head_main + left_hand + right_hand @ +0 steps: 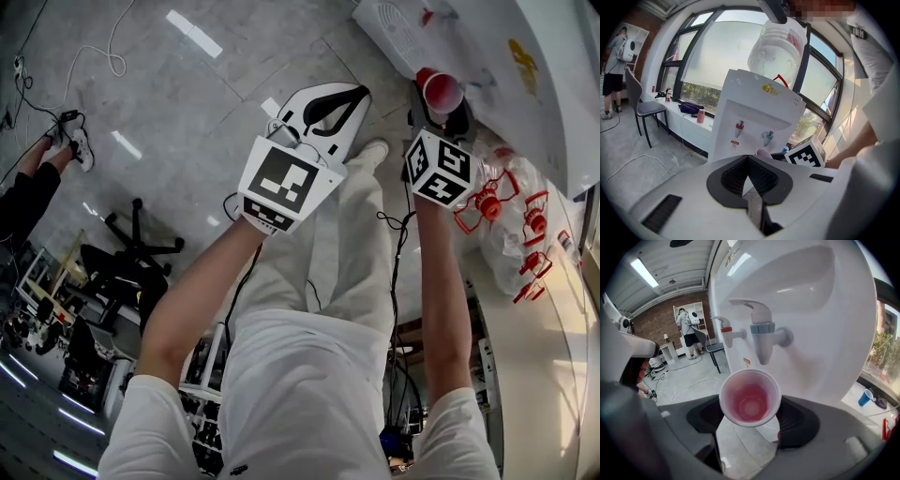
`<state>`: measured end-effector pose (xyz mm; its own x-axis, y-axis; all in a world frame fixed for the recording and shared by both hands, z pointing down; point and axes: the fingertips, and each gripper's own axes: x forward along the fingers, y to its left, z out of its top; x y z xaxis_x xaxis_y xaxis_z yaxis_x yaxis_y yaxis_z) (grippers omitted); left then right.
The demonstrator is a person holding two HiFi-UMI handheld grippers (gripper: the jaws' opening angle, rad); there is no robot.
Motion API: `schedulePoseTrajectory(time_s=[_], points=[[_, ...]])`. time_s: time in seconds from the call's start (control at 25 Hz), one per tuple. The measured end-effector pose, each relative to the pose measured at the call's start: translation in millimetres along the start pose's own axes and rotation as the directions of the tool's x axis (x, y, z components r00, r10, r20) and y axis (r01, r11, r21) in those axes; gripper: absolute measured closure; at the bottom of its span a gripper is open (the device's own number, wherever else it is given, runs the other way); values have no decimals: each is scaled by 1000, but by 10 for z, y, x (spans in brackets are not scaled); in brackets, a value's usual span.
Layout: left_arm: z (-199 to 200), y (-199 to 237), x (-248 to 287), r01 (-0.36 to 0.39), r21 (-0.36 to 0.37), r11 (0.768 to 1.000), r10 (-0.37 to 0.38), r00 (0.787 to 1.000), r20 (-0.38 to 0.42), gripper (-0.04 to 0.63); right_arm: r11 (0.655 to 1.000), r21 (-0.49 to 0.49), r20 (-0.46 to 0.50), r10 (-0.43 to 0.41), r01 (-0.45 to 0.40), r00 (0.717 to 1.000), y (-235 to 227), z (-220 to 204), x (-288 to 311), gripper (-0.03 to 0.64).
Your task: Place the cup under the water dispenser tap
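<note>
- Right gripper (pixel 751 417): jaws wide, clamped on an upright translucent pink plastic cup (pixel 750 399), just below the blue-collared tap (pixel 764 336) of the white water dispenser (pixel 825 310).
- Left gripper (pixel 749 176): jaws closed together, empty.

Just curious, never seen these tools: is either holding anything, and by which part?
The right gripper holds the cup by its sides, below the rim. The left gripper holds nothing; its jaws are together.
</note>
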<state>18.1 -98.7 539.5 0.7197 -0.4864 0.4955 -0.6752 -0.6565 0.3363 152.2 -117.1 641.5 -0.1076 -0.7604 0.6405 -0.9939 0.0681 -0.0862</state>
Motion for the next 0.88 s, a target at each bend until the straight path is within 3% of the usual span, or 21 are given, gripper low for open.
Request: schedulePoseTrajectory(time_s=[0.56, 0.88], points=[[-107, 108, 119, 9, 9, 1000, -9, 1000, -4, 589, 982, 98, -50, -160, 164, 986, -208, -280, 363, 267], [-180, 103, 129, 9, 6, 1000, -9, 1000, -7, 589, 970, 127, -80, -199, 208, 977, -313, -399, 504, 267]])
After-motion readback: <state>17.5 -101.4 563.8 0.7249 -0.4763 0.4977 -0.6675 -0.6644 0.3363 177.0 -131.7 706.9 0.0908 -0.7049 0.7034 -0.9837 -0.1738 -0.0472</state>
